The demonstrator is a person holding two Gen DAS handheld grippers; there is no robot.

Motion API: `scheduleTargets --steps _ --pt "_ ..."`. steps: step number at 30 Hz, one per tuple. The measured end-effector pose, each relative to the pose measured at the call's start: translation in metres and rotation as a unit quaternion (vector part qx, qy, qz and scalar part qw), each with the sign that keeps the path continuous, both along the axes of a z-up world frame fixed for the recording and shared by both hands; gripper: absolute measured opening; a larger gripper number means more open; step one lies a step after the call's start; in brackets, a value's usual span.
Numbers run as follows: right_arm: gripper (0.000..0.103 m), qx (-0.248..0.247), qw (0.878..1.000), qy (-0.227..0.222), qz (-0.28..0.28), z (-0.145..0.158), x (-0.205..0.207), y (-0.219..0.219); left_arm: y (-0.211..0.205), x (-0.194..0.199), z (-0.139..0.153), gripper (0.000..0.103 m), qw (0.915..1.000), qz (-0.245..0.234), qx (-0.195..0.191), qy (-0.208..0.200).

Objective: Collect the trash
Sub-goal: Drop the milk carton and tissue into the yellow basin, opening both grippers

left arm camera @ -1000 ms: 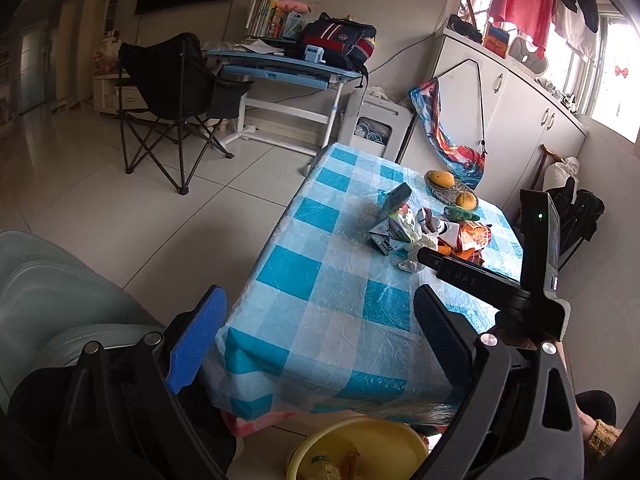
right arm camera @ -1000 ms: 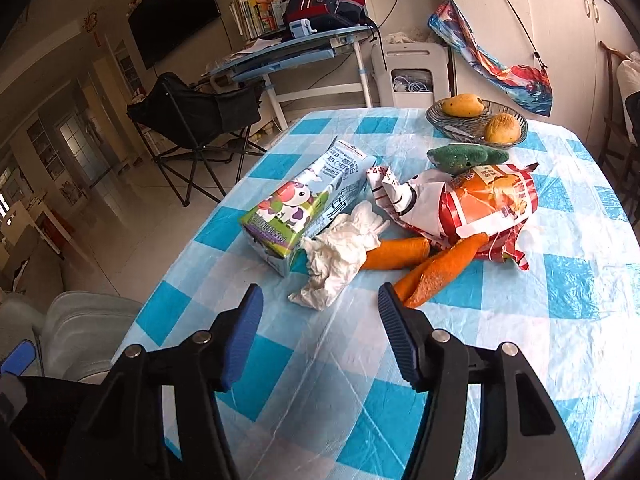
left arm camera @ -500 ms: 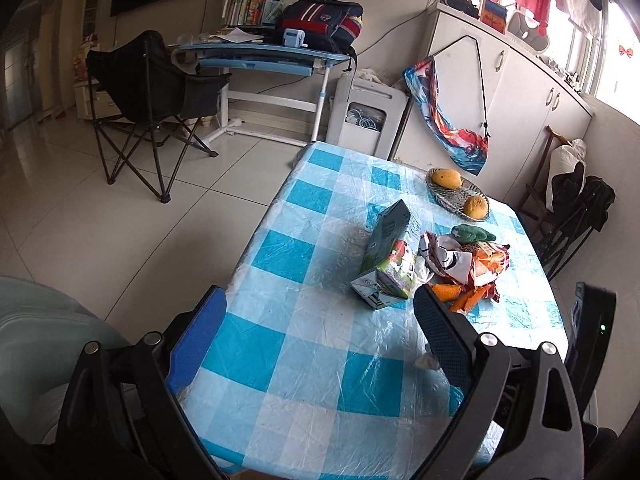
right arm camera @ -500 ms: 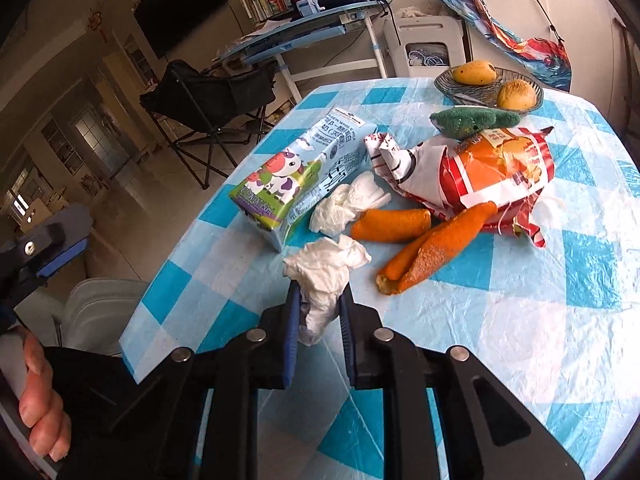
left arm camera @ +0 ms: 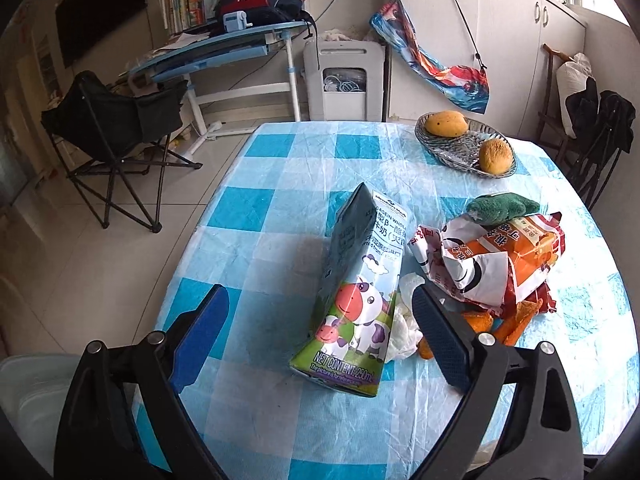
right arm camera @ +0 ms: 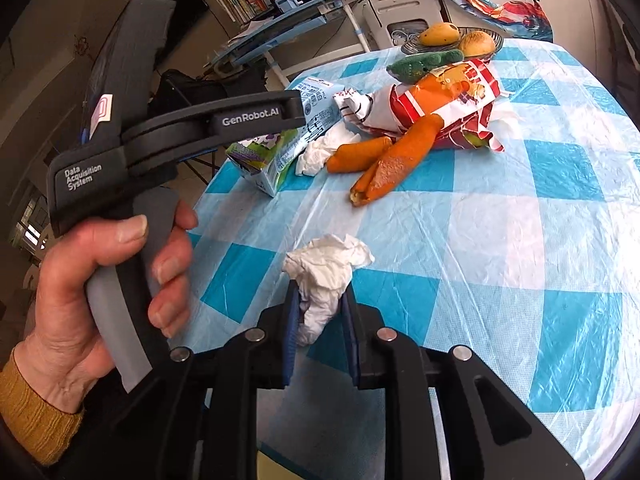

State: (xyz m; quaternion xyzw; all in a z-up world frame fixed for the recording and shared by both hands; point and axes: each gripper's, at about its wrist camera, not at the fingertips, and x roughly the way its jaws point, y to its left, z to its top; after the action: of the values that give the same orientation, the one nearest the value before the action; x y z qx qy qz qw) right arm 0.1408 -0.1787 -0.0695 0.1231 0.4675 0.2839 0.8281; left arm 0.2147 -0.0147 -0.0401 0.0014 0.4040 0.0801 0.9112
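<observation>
My right gripper (right arm camera: 320, 300) is shut on a crumpled white tissue (right arm camera: 326, 268) and holds it above the near edge of the checked table (right arm camera: 500, 240). My left gripper (left arm camera: 320, 312) is open, its fingers on either side of a lying milk carton (left arm camera: 360, 288) with a cartoon cow; the carton also shows in the right wrist view (right arm camera: 280, 148). A second white tissue (left arm camera: 404, 320) lies beside the carton. An orange and red snack bag (left arm camera: 500, 256) lies to the right, with two carrots (right arm camera: 384, 160) in front of it.
A green plush toy (left arm camera: 502, 206) lies behind the bag. A dish (left arm camera: 460, 148) with two fruits stands at the table's far side. A folding chair (left arm camera: 116, 136), a desk (left arm camera: 216, 52) and cabinets (left arm camera: 520, 40) stand beyond. My left hand and its gripper handle (right arm camera: 132, 184) fill the right wrist view's left.
My right gripper closed on the tissue and drew it back from the pile to the near table edge. My left gripper moved forward over the table to the milk carton.
</observation>
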Motion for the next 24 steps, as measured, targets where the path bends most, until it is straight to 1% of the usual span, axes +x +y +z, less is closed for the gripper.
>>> scheduleTargets --steps 1,2,3,4,7,12,17,21,24 --pt "0.022 0.001 1.0 0.0 0.0 0.0 0.001 0.0 0.003 0.004 -0.002 0.067 0.9999 0.0 -0.011 0.004" --pt "0.022 0.001 1.0 -0.001 0.001 -0.001 0.0 -0.002 0.007 0.006 -0.004 0.058 0.9997 0.0 -0.024 0.011" --pt "0.022 0.001 1.0 -0.001 0.002 0.0 0.001 -0.002 0.011 0.008 -0.007 0.045 0.999 -0.002 -0.04 0.018" --pt "0.022 0.001 1.0 -0.001 0.002 0.0 0.001 -0.002 0.014 0.008 -0.009 0.04 0.9985 -0.003 -0.052 0.02" --pt "0.022 -0.001 1.0 -0.002 0.001 0.0 0.001 -0.002 0.02 0.0 -0.008 0.04 0.9979 -0.002 -0.064 0.011" --pt "0.022 0.001 1.0 -0.012 0.001 0.005 -0.007 -0.003 0.028 -0.029 0.004 0.039 0.9968 0.0 -0.079 -0.012" --pt "0.022 0.013 1.0 -0.021 -0.008 0.009 -0.027 -0.009 0.033 -0.063 0.014 0.038 0.9961 -0.003 -0.085 -0.025" --pt "0.022 0.022 0.999 -0.032 -0.005 0.015 -0.043 -0.011 0.035 -0.09 0.016 0.038 0.9955 -0.005 -0.09 -0.028" --pt "0.022 0.023 0.999 -0.037 0.001 0.018 -0.058 -0.013 0.031 -0.11 0.019 0.038 0.9957 -0.013 -0.085 -0.035"
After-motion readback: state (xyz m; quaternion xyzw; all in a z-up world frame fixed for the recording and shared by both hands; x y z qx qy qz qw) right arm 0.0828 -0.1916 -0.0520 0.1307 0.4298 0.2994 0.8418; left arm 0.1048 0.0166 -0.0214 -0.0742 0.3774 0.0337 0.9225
